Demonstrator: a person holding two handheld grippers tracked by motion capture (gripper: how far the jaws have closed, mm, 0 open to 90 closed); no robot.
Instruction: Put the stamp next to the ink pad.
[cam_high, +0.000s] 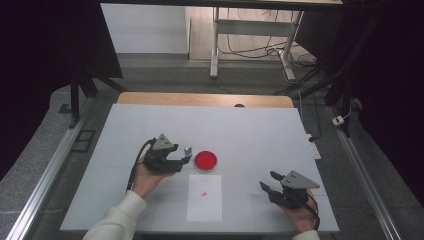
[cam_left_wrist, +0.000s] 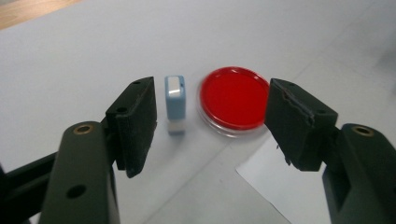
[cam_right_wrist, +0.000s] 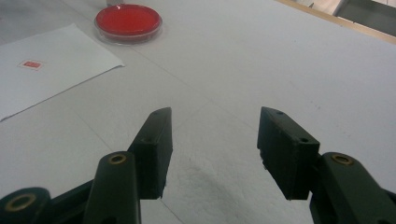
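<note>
Left hand-held gripper (cam_left_wrist: 210, 126) is standing wide open and holding nothing; the small blue stamp (cam_left_wrist: 175, 103) is standing upright on the bench (cam_left_wrist: 70, 60), just beside the red dish (cam_left_wrist: 233, 100).

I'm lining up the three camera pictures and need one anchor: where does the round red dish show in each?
High view: red dish at table centre, just right of the left gripper, above the white sheet.
Left gripper view, upper middle, beyond the open jaws, right of the small blue stamp.
Right gripper view, top left, far off.
Shared landmark: the white sheet's corner beside the dish.
</note>
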